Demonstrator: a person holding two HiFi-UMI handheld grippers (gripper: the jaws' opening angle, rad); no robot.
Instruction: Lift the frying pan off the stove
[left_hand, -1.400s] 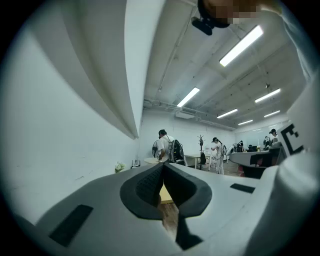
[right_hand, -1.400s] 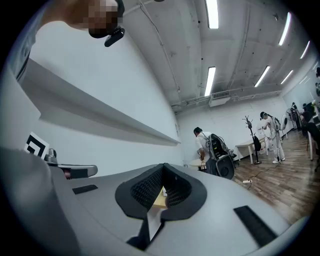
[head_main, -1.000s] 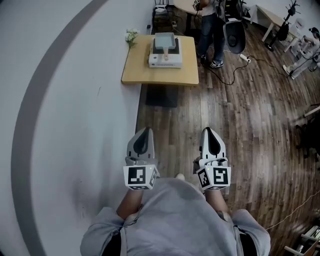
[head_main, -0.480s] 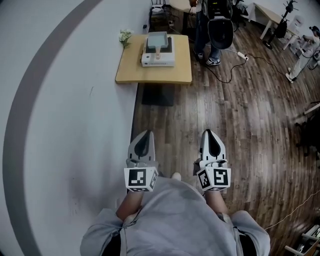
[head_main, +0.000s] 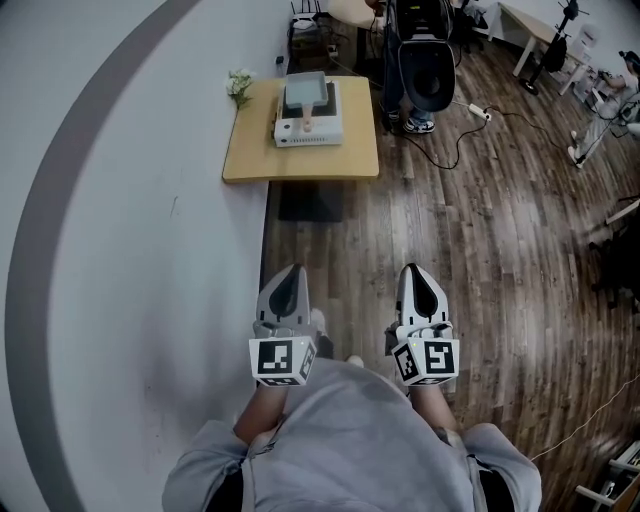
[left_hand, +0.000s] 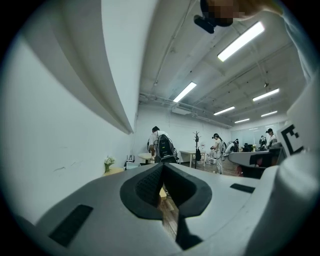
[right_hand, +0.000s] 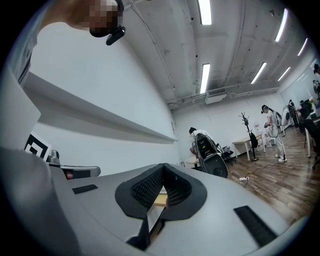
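A rectangular grey-blue frying pan (head_main: 305, 93) sits on a white portable stove (head_main: 308, 128), its wooden handle pointing toward me. The stove stands on a low wooden table (head_main: 253, 155) against the wall, far ahead in the head view. My left gripper (head_main: 288, 283) and right gripper (head_main: 417, 279) are held close to my body over the wood floor, well short of the table. Both are shut with nothing between the jaws. In the right gripper view a strip of the table (right_hand: 161, 200) shows through the jaw notch.
A person with a large black backpack (head_main: 425, 75) stands just right of the table. A small white flower bunch (head_main: 238, 85) sits at the table's left corner. A power cord and strip (head_main: 478, 112) lie on the floor to the right. The white wall runs along my left.
The table with stove and pan has shifted left and slightly down in the head view. The person with the backpack has turned by the table. Both grippers stay shut.
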